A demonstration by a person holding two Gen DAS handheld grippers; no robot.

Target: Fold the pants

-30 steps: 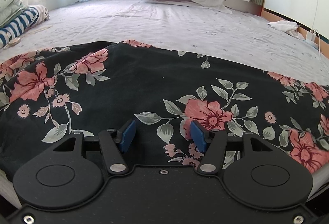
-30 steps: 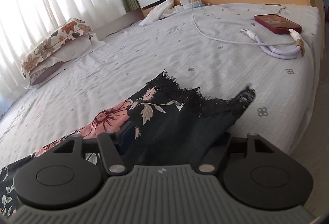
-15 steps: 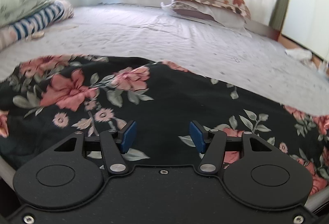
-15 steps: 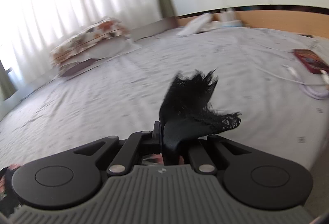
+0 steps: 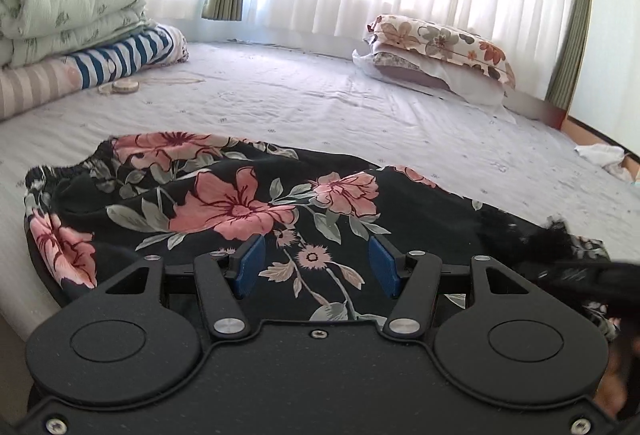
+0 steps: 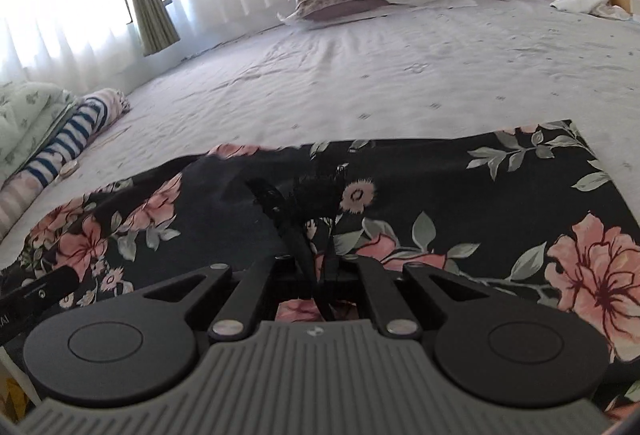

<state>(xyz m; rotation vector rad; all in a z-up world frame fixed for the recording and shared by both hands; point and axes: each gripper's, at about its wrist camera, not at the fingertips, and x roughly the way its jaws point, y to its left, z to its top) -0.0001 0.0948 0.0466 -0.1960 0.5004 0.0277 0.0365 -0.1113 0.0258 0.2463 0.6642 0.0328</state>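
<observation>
Black pants with pink flowers (image 5: 240, 203) lie flat on the grey bed sheet (image 5: 320, 95), elastic waistband at the left. My left gripper (image 5: 316, 263) hovers low over the cloth near the waist end, blue pads (image 5: 250, 265) apart and nothing between them. My right gripper (image 6: 316, 267) is shut on the pants' black lace hem (image 6: 316, 191), which sticks up from the closed jaws over the rest of the pants (image 6: 480, 203). In the left wrist view the lace hem (image 5: 560, 239) shows as a dark blur at the right edge.
Stacked pillows (image 5: 436, 47) sit at the far side by the curtains. A folded green quilt (image 5: 60, 7) and striped cloth (image 5: 124, 55) lie at the far left, a small round object (image 5: 124, 86) beside them. White cloth (image 5: 604, 155) lies at the right.
My right gripper has shut on the lace hem and carried it left, back over the pants. The left gripper has slid left toward the waistband and stays open.
</observation>
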